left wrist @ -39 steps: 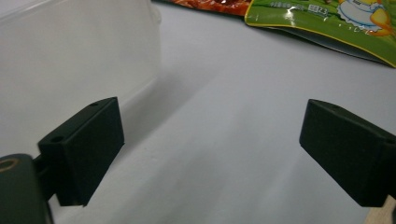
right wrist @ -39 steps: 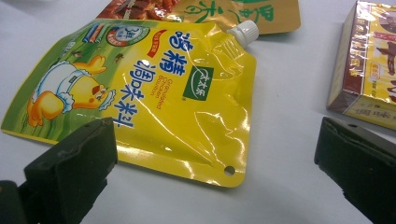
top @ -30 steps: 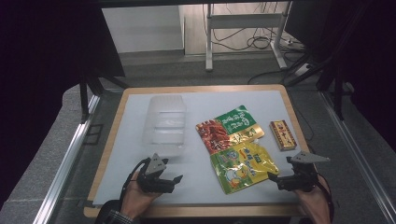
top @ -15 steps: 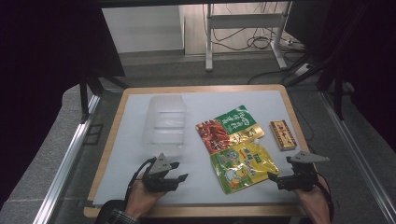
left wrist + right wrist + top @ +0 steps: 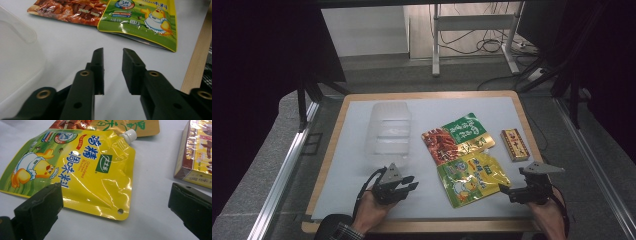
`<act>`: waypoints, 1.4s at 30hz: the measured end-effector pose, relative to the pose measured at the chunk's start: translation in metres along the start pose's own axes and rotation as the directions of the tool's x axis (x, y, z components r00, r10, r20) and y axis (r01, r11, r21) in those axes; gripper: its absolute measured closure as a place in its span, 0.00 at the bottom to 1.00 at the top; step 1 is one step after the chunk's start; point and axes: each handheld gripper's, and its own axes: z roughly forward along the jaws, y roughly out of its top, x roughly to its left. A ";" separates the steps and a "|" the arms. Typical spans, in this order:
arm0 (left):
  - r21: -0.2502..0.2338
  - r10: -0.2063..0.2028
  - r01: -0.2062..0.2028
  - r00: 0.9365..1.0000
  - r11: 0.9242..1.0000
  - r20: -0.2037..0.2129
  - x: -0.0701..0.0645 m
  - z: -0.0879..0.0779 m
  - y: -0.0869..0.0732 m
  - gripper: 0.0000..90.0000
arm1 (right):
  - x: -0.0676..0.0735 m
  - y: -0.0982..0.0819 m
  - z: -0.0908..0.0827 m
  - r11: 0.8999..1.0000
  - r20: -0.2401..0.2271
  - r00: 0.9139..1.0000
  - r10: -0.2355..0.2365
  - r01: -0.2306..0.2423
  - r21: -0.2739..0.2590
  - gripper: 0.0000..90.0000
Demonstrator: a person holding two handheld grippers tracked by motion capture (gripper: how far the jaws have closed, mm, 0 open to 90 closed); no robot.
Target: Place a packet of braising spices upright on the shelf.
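Right gripper (image 5: 117,202) stands wide apart, empty, at the glossy yellow-green spouted pouch (image 5: 82,170) lying flat on the white table (image 5: 352,150). Advise sliding one pad beneath its near corner. Left gripper (image 5: 113,53), just narrowing, is empty.

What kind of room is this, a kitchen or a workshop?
Likely a lab bench for recording handling tasks, not a kitchen: a framed white table holds food pouches, dark curtains surround it, and cables trail over the floor behind.

The wood-edged white table (image 5: 362,125) bears a clear container (image 5: 388,132), two pouches (image 5: 457,137) (image 5: 472,177) and seemingly a box (image 5: 514,144).
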 end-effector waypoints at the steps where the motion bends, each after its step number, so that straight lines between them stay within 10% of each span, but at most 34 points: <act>1: -0.003 -0.004 0.004 1.000 1.000 0.004 0.000 0.001 0.001 0.83 | 0.000 0.000 0.000 1.000 -0.001 1.000 -0.001 0.001 0.002 0.00; 10: 0.003 0.018 -0.018 0.999 1.000 0.041 -0.004 0.014 0.010 1.00 | 0.000 0.000 0.002 1.000 -0.002 1.000 -0.005 0.005 0.015 0.01; 42: -0.006 0.146 -0.147 0.979 0.989 0.140 -0.029 0.098 0.056 1.00 | 0.003 -0.001 0.007 0.999 -0.026 1.000 -0.013 0.015 0.048 0.01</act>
